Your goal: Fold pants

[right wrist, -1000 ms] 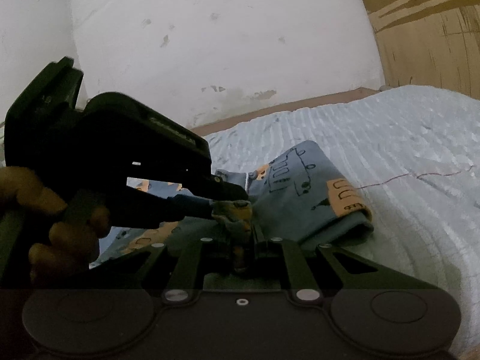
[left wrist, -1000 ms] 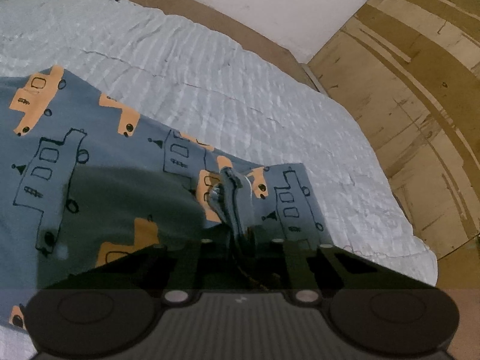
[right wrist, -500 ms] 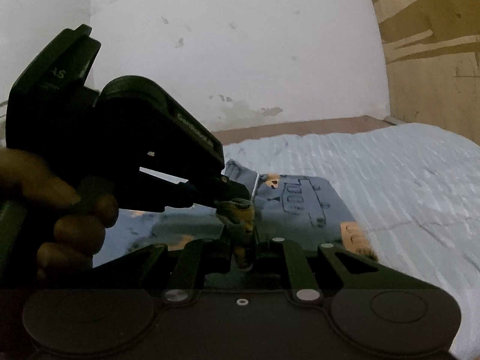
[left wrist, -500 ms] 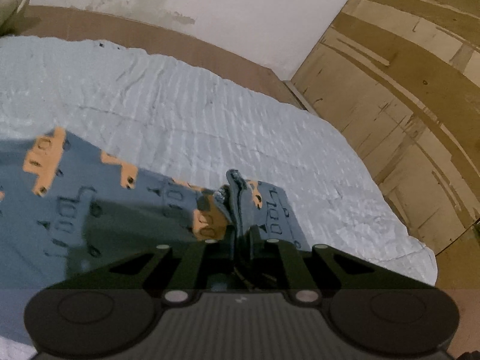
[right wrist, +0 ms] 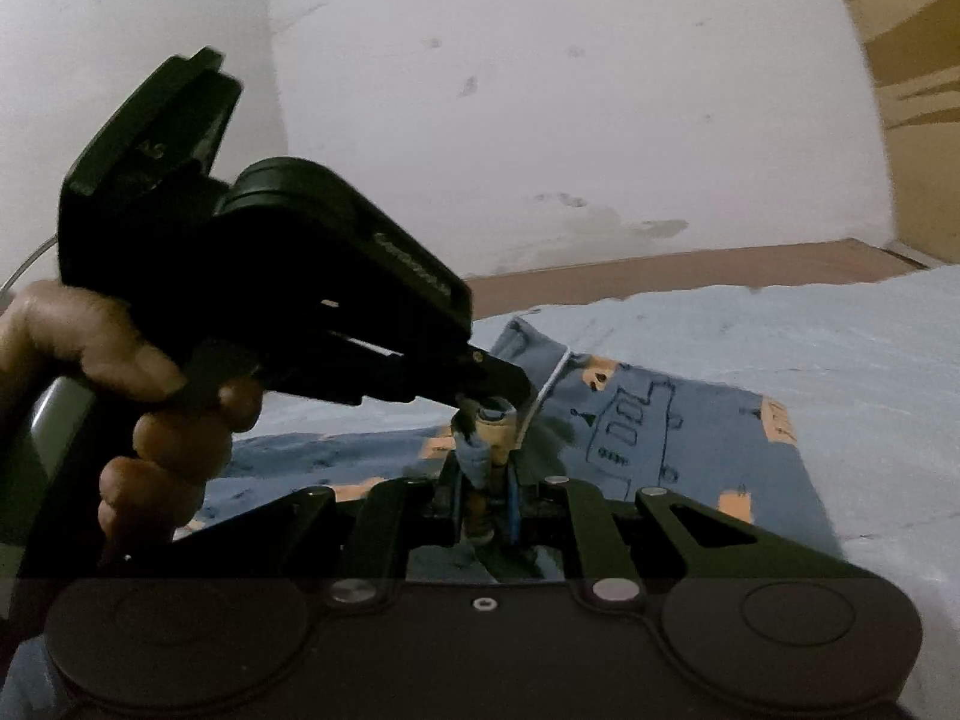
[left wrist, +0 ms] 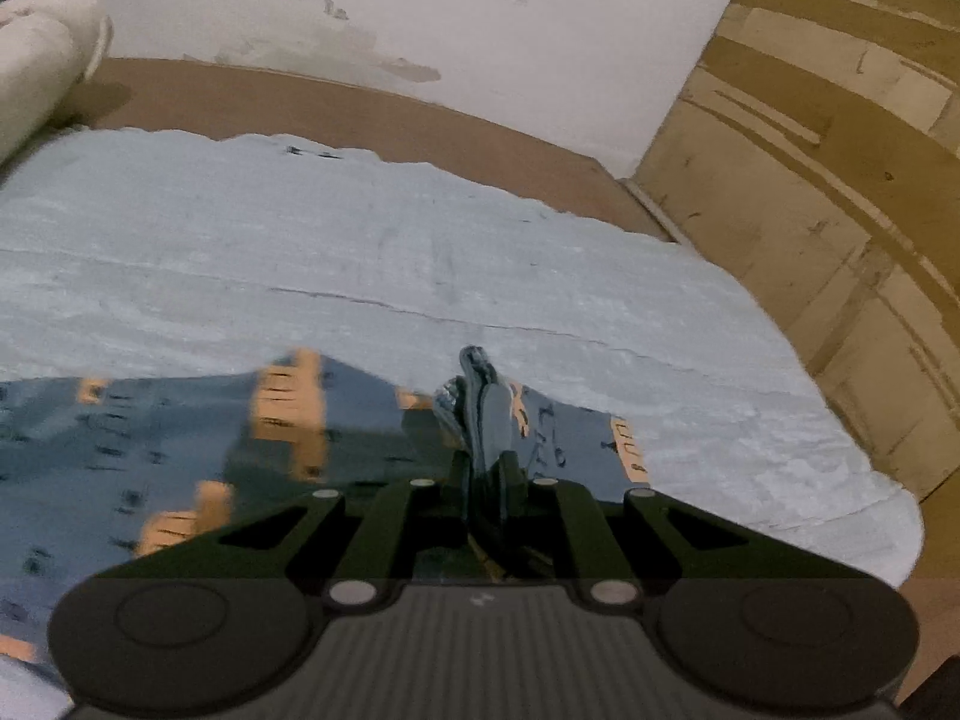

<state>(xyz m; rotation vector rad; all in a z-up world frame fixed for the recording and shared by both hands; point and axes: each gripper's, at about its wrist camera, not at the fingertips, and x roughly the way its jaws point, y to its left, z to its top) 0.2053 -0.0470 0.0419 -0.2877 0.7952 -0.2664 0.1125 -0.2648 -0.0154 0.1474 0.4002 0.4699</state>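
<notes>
The pants (left wrist: 180, 438) are blue-grey with orange and black vehicle prints and lie on a pale blue bedspread (left wrist: 420, 264). My left gripper (left wrist: 485, 456) is shut on a bunched fold of their fabric, lifted off the bed. In the right wrist view my right gripper (right wrist: 485, 474) is shut on another bunch of the pants (right wrist: 648, 438), which drape down to the right. The left gripper (right wrist: 480, 399), held in a hand (right wrist: 162, 420), pinches the cloth right beside my right gripper's tips.
A brown bed frame edge (left wrist: 360, 114) runs behind the bedspread under a stained white wall (left wrist: 420, 12). A rolled white cloth (left wrist: 36, 60) lies at the far left. Wooden panelling (left wrist: 840, 180) stands to the right of the bed.
Both grippers have risen and moved along the bed with the pants fabric pinched. More of the wall and bed frame shows, and less of the pants lies spread below.
</notes>
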